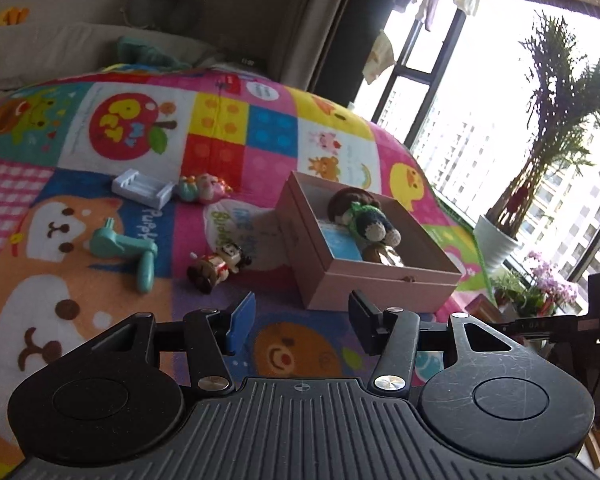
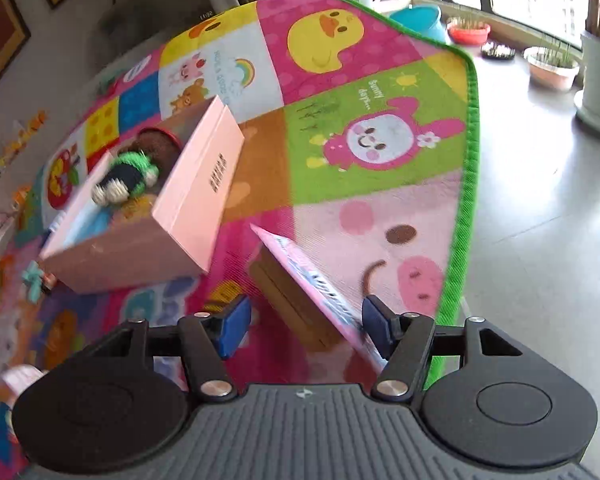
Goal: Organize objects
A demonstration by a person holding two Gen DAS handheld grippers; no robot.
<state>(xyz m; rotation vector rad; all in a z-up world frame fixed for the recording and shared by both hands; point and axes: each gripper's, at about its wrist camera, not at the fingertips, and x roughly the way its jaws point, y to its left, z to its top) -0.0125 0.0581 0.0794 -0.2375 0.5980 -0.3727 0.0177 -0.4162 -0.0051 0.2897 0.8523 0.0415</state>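
Observation:
An open pink box [image 1: 364, 280] stands on the colourful play mat [image 1: 220, 128] and holds a crocheted doll in green [image 1: 360, 216]. Loose on the mat to its left lie a small figurine [image 1: 220, 266], a teal toy [image 1: 124, 248], a white plastic rack [image 1: 142, 188] and a pink plush toy [image 1: 204, 188]. My left gripper [image 1: 300, 320] is open and empty, just short of the box's near corner. My right gripper [image 2: 306, 326] is open, its jaws on either side of a pink-covered flat box [image 2: 300, 292] that lies tilted on the mat. The pink box [image 2: 160, 220] and the doll [image 2: 128, 178] show up left.
The mat's green edge [image 2: 464, 200] borders grey floor tiles on the right. Potted plants [image 2: 552, 66] and a blue basin [image 2: 418, 18] line the window. A tall plant in a white pot [image 1: 496, 240] stands beyond the mat. A sofa [image 1: 60, 48] lies behind.

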